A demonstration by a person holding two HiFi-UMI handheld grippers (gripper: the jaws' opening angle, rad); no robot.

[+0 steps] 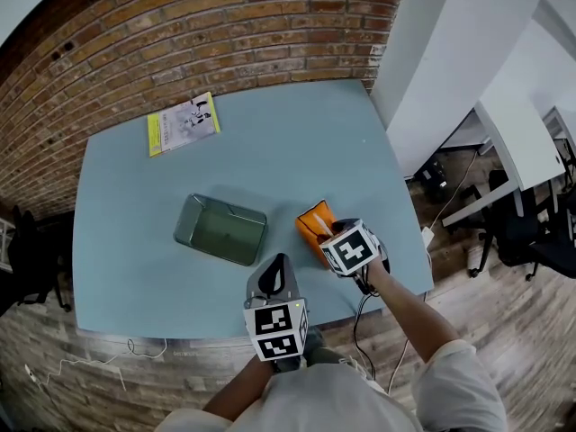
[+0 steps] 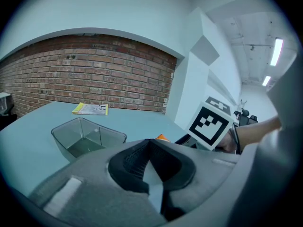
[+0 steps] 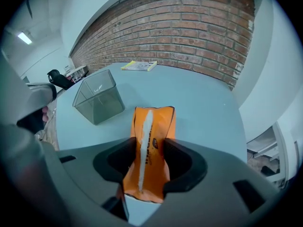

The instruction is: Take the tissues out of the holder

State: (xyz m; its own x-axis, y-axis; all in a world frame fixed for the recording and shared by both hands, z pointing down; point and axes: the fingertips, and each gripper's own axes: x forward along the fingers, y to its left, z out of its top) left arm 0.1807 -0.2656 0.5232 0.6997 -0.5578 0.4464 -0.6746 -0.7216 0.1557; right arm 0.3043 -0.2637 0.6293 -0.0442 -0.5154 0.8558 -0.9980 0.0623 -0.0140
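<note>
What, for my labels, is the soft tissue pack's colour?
The soft tissue pack is orange with a white strip; clearest in right gripper view.

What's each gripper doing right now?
Left gripper: closed, nothing between its jaws.
Right gripper: closed on the orange tissue pack.

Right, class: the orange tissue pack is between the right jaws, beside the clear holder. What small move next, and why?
Probably open the right gripper and let go: its jaws clasp the tissue pack, already outside the empty holder and down near the table.
</note>
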